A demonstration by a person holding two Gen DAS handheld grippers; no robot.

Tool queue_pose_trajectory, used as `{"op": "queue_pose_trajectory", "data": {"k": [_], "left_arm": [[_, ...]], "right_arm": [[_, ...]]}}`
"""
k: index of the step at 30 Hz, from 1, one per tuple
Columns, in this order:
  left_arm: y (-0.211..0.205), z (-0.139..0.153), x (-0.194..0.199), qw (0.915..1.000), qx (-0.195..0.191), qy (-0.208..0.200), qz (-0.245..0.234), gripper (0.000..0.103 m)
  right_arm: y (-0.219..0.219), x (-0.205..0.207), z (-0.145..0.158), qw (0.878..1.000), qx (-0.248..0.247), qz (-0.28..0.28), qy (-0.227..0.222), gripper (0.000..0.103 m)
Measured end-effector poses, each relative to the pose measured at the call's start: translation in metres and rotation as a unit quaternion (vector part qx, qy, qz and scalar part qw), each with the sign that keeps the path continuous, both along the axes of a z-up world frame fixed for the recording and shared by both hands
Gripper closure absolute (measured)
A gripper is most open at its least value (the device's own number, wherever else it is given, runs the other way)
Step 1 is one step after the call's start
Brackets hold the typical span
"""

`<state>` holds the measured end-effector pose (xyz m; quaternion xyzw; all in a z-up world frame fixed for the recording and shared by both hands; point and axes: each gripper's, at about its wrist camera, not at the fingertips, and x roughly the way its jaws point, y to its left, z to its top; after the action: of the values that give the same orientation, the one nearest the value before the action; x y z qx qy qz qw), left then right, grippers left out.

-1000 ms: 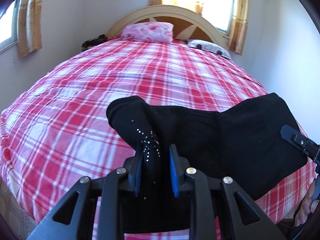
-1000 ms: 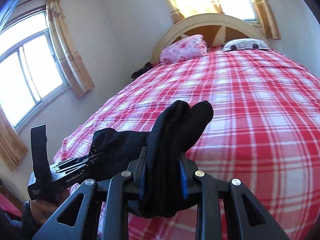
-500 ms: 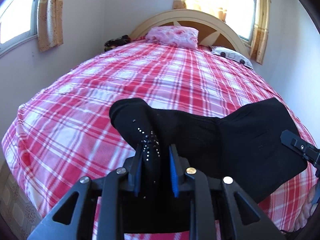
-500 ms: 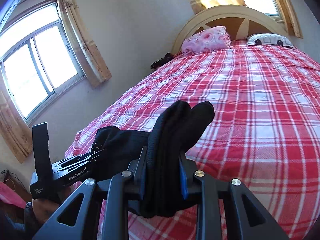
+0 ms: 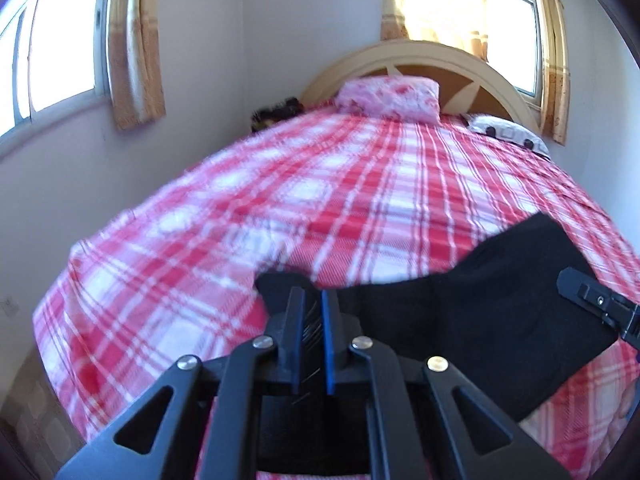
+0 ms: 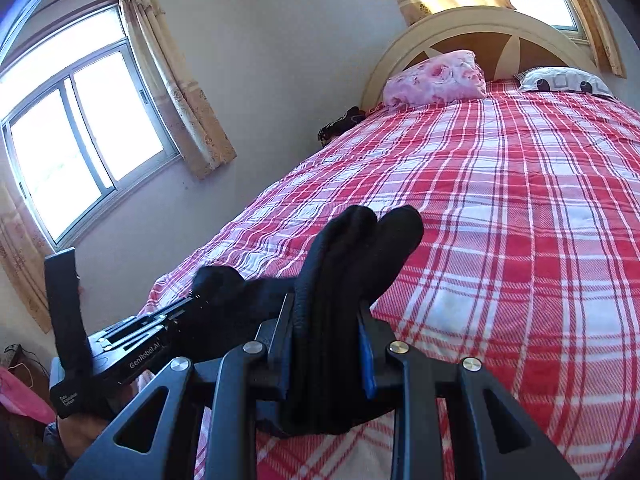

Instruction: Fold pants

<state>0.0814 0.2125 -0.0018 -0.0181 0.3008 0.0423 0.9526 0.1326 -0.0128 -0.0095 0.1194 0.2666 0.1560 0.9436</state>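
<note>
The left gripper (image 5: 313, 298) has just been closing, its jaws now nearly together on thin black cloth. The right gripper (image 6: 326, 312) clamps a thick black bunch, pointing slightly downward.

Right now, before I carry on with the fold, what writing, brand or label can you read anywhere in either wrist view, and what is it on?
"GenRobot.AI": white lettering on the side of the left gripper, seen in the right wrist view.
A two-line white label on the black upright piece at the back of that gripper: too small to read.
Black pants, plaid bedspread, pillows, curtains: no writing visible.
Left wrist view: no text.
</note>
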Motion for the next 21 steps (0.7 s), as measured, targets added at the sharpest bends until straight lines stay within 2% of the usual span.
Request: {"op": "queue_pose_trajectory", "data": {"k": [3,7,9,10,11,12,14,16,19,20,21], "left_arm": [[-0.001,-0.007,0.014,0.9998,0.012,0.014,0.006,0.094],[0.001,-0.02,0.017,0.9991,0.0,0.043,0.0,0.093],[0.004,-0.024,0.015,0.9982,-0.016,0.057,-0.001,0.09],[0.011,-0.026,0.013,0.9968,-0.042,0.068,-0.004,0.087],[0.016,-0.029,0.011,0.9952,-0.061,0.076,-0.009,0.074],[0.02,-0.032,0.009,0.9938,-0.072,0.084,-0.011,0.056],[0.029,-0.038,0.001,0.992,-0.08,0.097,-0.011,0.042],[0.035,-0.043,-0.005,0.9903,-0.091,0.104,-0.01,0.042],[0.039,-0.057,-0.003,0.9771,-0.158,0.14,-0.025,0.042],[0.037,-0.06,-0.002,0.9766,-0.157,0.146,-0.021,0.049],[0.033,-0.062,-0.002,0.9792,-0.142,0.144,-0.013,0.062]], "right_arm": [[0.001,0.015,-0.007,1.0,-0.001,-0.01,-0.004,0.075],[-0.008,0.03,-0.022,0.999,-0.009,-0.031,0.02,0.075],[-0.013,0.029,-0.027,0.999,-0.013,-0.034,0.024,0.075],[-0.016,0.03,-0.029,0.999,-0.011,-0.035,0.026,0.075],[-0.02,0.029,-0.03,0.999,-0.006,-0.034,0.029,0.075],[-0.023,0.029,-0.031,0.999,-0.001,-0.035,0.032,0.075],[-0.026,0.027,-0.034,0.999,0.006,-0.035,0.036,0.075],[-0.027,0.025,-0.036,0.999,0.007,-0.035,0.036,0.075],[-0.029,0.026,-0.039,0.998,0.016,-0.038,0.04,0.075],[-0.03,0.027,-0.04,0.998,0.019,-0.039,0.041,0.075],[-0.031,0.027,-0.041,0.998,0.021,-0.04,0.042,0.075]]}}
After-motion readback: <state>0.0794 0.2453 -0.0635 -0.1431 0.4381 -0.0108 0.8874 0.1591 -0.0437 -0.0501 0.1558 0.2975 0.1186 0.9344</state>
